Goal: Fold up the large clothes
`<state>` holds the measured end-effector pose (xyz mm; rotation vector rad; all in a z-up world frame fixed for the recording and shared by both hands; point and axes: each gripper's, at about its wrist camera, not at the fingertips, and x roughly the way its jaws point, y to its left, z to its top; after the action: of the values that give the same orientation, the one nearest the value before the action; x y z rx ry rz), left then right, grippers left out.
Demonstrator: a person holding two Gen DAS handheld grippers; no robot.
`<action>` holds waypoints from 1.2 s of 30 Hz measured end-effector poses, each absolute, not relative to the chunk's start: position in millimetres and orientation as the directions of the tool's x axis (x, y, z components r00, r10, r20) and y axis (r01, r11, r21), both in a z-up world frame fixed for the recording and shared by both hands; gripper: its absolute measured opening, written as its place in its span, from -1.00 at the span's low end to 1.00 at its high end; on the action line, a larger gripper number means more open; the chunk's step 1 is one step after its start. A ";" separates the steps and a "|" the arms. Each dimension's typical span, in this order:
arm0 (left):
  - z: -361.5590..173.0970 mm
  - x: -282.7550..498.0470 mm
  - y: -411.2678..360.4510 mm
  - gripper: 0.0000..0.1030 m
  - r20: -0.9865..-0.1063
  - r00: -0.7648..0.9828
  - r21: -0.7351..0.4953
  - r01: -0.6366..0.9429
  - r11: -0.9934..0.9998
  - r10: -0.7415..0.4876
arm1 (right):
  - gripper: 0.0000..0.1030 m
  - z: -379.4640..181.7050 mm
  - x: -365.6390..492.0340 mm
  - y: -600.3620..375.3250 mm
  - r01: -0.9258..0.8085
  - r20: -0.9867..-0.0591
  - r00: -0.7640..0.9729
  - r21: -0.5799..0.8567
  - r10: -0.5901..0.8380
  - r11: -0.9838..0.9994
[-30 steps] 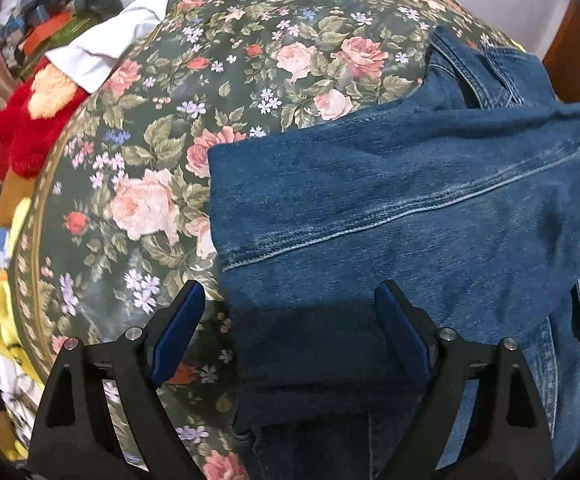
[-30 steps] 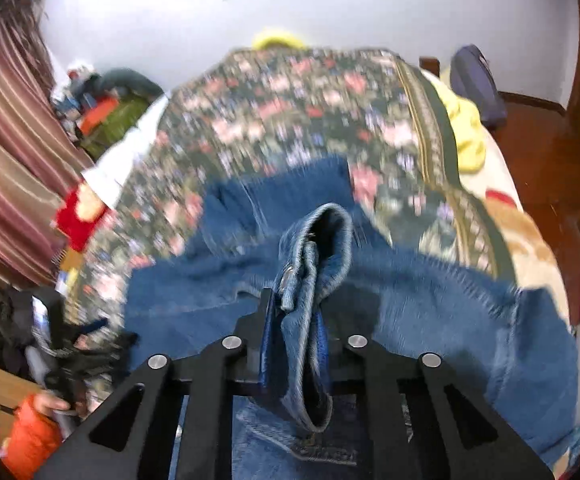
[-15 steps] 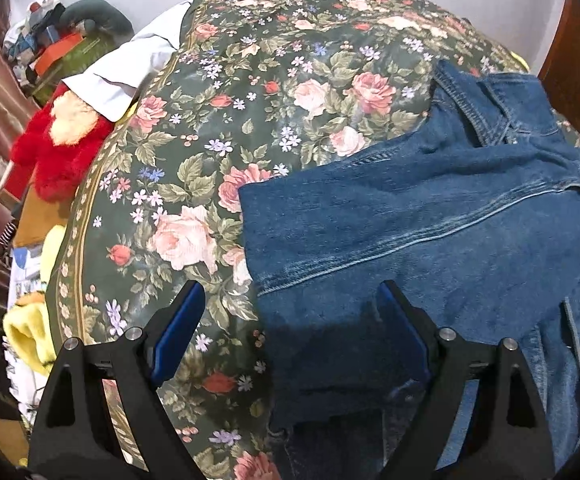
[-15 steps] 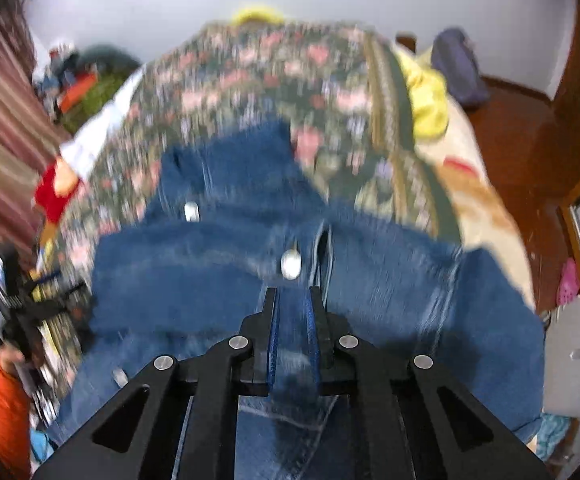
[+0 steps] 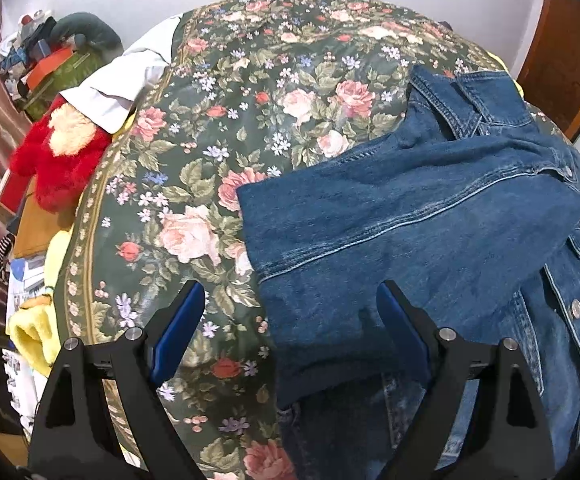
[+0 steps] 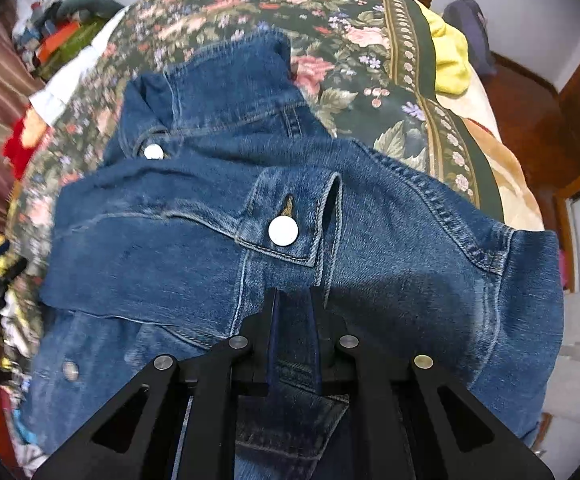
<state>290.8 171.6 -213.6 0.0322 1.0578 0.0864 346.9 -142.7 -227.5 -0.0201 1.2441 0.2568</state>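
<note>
— On the bed, what lay biggest before you?

— The floral bedspread [image 5: 193, 216], dark green with pink roses, filled my left view from six o'clock up to twelve. In my right view it [image 6: 370, 92] ran from twelve round to two o'clock, with a patterned border along that side.

— And the garment?

— The denim jacket [image 5: 430, 232] lay on that spread, taking the three to five o'clock part of my left view, one sleeve [image 5: 390, 196] folded across its body toward nine o'clock, the collar [image 5: 466, 100] up at one o'clock. In my right view the jacket [image 6: 177, 256] filled the centre.

— Your tongs?

— My left gripper [image 5: 290, 320] was spread wide, gripping nothing, its blue pads above the sleeve's cuff end and the spread. My right gripper [image 6: 294, 312] was pressed together on a fold of the denim, just below a buttoned cuff [image 6: 290, 216] at the centre.

— Anything smaller about?

— A red plush toy [image 5: 53, 160] sat off the bed's edge at nine to ten o'clock in my left view, a white cloth [image 5: 121, 80] beyond it at ten. A yellow cloth [image 6: 450, 56] lay at one o'clock in my right view. Smallest was the cuff's silver button [image 6: 283, 231].
</note>
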 end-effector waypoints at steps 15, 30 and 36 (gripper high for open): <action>-215.9 304.4 163.0 0.70 -0.871 0.486 -0.125 -0.074 0.989 -0.074 | -0.29 -250.9 324.1 -114.7 -0.367 -0.943 0.324 -0.202 -0.079 0.908; -244.7 348.7 62.8 0.71 -0.902 0.423 -0.062 0.078 0.995 -0.090 | 0.24 -224.8 336.9 -150.1 -0.219 -0.916 0.278 0.233 0.289 0.948; -250.1 347.8 77.1 0.71 -0.903 0.403 -0.145 0.043 0.989 -0.149 | 0.25 -262.2 356.6 -145.6 -0.107 -0.930 0.246 0.252 0.272 0.962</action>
<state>347.8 77.1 -250.1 -0.1039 1.1503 -0.1217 356.6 -145.6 -262.2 0.1472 1.2983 0.2598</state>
